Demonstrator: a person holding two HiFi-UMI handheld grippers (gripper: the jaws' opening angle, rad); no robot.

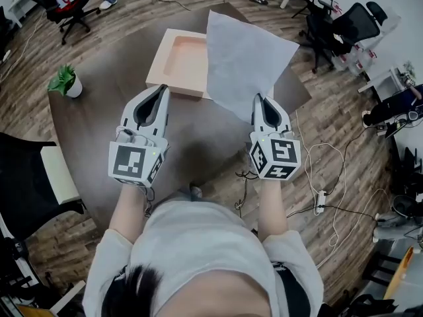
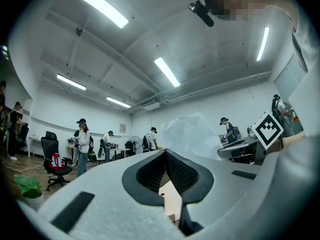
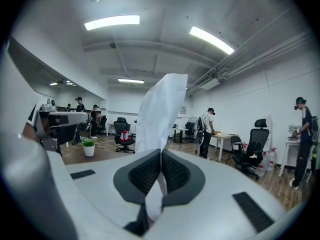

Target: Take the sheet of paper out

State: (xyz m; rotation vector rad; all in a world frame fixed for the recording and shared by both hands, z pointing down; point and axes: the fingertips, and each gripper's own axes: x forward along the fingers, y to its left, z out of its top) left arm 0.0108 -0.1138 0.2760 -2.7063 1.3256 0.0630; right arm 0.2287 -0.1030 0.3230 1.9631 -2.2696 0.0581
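Room: open office with a plank floor (image 1: 344, 111), ceiling strip lights, and people at desks far behind.
Surface: dark brown table (image 1: 99, 124), directly in front of the person.
Sheet of paper (image 1: 241, 58): white, thin, faintly creased and slightly curled. Pinched at 1 lower corner and raised in the air, with its far corners loose. Covers the right part of the tray in the head view; seems clear of it, though contact at the lower edge cannot be ruled out.
Right gripper (image 1: 260, 99): clenched on the sheet's lower corner, pads pressed together with paper between them and a short tail hanging below the jaws.
Key relation: sheet directly ahead of and above the right gripper, long axis running from the pinched corner up and away from the person. Right hand nearer and already gripping; left hand off to the sheet's left, apart from it.
Left gripper (image 1: 158, 91): jaws closed with nothing between the pads, hanging over the table near the tray's front edge, pointing level.
Tray (image 1: 182, 58): shallow, peach-coloured, square, resting on the table's far half; visible interior bare.
Next move, judged: draw the sheet back and sideways off the tray without the free corners catching.
Periphery: potted plant (image 1: 66, 81) on the table's left corner, office chairs (image 1: 330, 22) at right, cables (image 1: 320, 202) on the floor.
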